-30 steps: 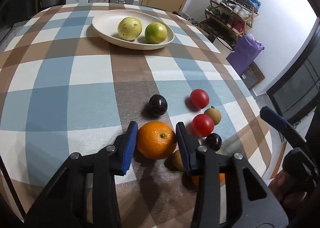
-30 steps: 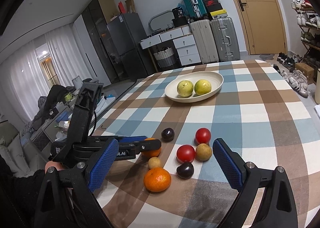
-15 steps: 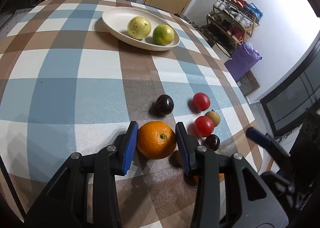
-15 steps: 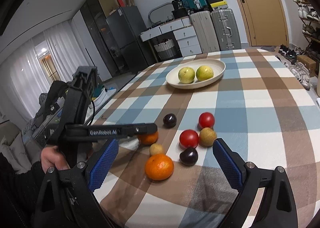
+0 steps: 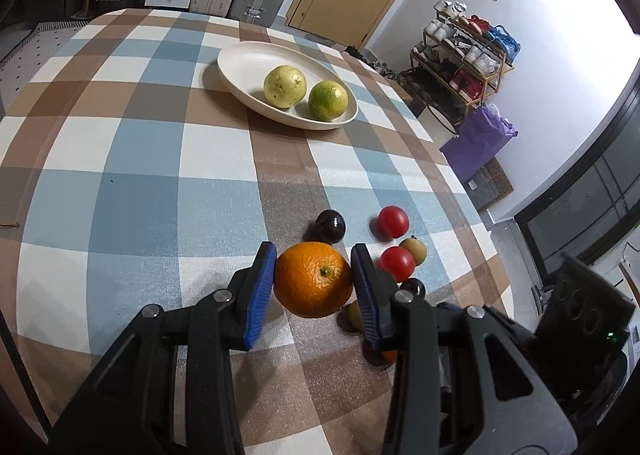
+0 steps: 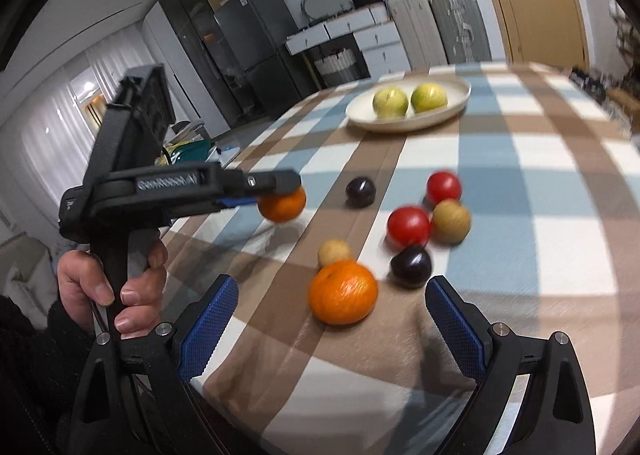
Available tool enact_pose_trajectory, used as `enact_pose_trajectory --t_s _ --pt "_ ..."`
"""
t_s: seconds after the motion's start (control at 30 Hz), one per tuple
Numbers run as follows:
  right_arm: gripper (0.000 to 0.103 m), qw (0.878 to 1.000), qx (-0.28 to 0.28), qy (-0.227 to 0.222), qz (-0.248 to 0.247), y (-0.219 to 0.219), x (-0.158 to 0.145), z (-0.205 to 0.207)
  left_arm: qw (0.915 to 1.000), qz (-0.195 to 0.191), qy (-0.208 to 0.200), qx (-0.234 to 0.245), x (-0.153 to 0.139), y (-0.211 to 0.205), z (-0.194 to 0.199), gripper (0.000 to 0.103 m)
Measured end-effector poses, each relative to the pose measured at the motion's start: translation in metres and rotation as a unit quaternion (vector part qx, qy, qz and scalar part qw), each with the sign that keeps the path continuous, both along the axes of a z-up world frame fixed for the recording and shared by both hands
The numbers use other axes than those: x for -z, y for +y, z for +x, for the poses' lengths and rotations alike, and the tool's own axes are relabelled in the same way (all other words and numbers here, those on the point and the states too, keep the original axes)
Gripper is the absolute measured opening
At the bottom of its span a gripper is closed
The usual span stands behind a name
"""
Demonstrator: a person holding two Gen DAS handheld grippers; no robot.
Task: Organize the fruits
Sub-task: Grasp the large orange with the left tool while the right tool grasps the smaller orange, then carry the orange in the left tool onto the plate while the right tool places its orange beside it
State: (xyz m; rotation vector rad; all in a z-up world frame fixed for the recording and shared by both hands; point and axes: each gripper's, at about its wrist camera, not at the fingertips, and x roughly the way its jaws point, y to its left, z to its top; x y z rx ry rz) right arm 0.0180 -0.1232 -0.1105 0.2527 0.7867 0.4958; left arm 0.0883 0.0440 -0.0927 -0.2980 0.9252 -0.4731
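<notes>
My left gripper (image 5: 314, 279) is shut on an orange (image 5: 313, 278) and holds it above the checked tablecloth; the right wrist view shows that orange (image 6: 282, 204) lifted clear of the cloth. My right gripper (image 6: 332, 331) is open and empty just short of a second orange (image 6: 343, 292). Around it lie two red tomatoes (image 6: 409, 226), two dark plums (image 6: 411, 265) and two small tan fruits (image 6: 451, 220). A white oval plate (image 5: 248, 67) farther back holds a yellow-green pear (image 5: 285, 86) and a green citrus (image 5: 328, 100).
The table edge (image 5: 472, 191) runs along the right in the left wrist view, with a purple bag (image 5: 478, 143) and a shoe rack (image 5: 464, 51) beyond it. Suitcases and drawers stand behind the table.
My left gripper has lifted the orange off the cloth and moved forward. My right gripper has moved closer to the second orange, still open.
</notes>
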Motion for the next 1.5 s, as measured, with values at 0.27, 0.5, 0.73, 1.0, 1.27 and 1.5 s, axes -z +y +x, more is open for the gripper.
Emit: enact_pose_trajectory --t_s 0.27,0.5,0.73,1.0,1.27,1.5 --pt "0.086 1.000 -0.003 0.018 0.002 0.005 0.009 0.005 1.0000 -0.002 -0.004 -0.003 -0.005 0.005 -0.004 0.036" --pt "0.067 1.000 0.006 0.028 0.002 0.006 0.013 0.007 1.0000 -0.005 -0.004 -0.004 -0.007 0.009 -0.006 0.036" --pt "0.038 0.999 -0.004 0.040 0.021 0.003 0.018 0.012 0.9999 -0.004 -0.007 -0.007 -0.010 0.013 -0.004 0.036" --pt "0.038 0.999 0.003 -0.004 0.047 -0.013 -0.006 0.009 0.9999 -0.003 -0.014 -0.003 -0.023 0.010 0.008 0.036" --pt "0.038 0.998 0.006 -0.041 0.056 -0.034 -0.051 0.042 0.9997 0.000 -0.025 0.004 -0.045 0.002 0.041 0.036" --pt "0.038 0.998 -0.003 -0.045 0.053 -0.047 -0.076 0.090 0.9994 0.004 -0.030 0.020 -0.065 -0.009 0.080 0.036"
